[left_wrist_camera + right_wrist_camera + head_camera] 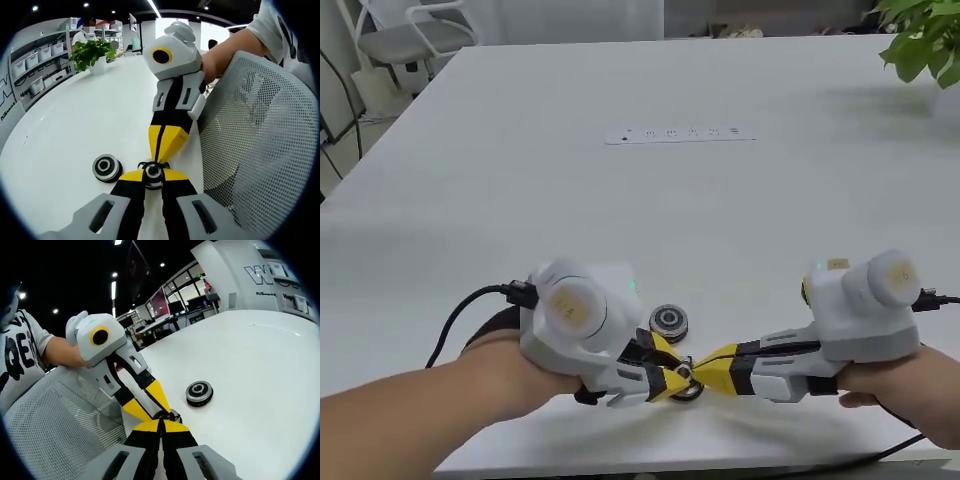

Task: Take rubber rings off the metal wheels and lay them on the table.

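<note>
Left gripper (666, 368): my jaws clamp the small round metal wheel (152, 173) near the white table's (720, 200) front edge.
Right gripper (161, 423): my jaws are pressed together at its rim.
Black rubber ring (145, 166): probably soft, stretchy and snug; hook its outer lip.

**Table** (620, 200): smooth, matt white top. **Free wheel** (199, 389): bright metal hub with a matt black rubber ring (199, 401) around it. **Left gripper** (152, 174) and **right gripper** (161, 423): smooth white plastic housings with a slight sheen, black jaws with yellow tips. **Chair back** (260, 150): grey open-weave mesh.
</note>
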The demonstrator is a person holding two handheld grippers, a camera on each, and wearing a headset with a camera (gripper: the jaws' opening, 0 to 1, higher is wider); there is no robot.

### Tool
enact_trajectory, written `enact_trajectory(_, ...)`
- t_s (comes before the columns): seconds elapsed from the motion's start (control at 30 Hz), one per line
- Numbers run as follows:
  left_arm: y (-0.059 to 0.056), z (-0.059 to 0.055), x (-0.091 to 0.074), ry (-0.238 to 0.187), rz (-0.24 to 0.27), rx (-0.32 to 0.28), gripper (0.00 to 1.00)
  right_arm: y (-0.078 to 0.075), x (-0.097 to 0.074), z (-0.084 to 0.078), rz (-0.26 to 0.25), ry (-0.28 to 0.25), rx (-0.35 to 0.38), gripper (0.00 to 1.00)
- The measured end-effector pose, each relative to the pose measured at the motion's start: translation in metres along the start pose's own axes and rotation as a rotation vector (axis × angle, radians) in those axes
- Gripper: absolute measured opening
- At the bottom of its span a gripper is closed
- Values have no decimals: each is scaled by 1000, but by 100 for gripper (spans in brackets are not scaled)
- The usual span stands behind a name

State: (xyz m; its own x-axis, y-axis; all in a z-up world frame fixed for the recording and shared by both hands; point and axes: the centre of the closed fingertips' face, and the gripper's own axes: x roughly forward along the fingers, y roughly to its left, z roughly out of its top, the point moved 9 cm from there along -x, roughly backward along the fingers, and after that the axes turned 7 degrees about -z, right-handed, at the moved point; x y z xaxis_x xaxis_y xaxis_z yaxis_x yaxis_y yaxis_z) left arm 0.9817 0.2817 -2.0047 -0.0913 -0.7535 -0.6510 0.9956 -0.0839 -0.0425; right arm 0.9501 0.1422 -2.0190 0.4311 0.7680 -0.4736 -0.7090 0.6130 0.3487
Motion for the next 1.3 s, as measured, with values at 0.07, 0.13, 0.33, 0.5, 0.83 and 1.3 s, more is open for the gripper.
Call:
enact_trajectory(0.07,0,0,0,-1,0,0,7,0,0,0,1,-4,3,0)
enact_trajectory(0.13,0,0,0,-1,0,-1,7,0,0,0,1,-5,4,0)
enact_trajectory(0.33,0,0,0,-3,0,-1,7,-1,0,0,-2,-4,-5,0)
enact_trajectory(0.5,0,0,0,-3,0,0,7,0,-1,1,-2,-7,-18,0)
enact_trajectory(0.83,0,0,0,-4,-2,2,7,0,0,1,3,-12,-20,0)
enact_trajectory(1.3,0,0,0,-4,-2,2,7,2,0,2,13,-22,-20,0)
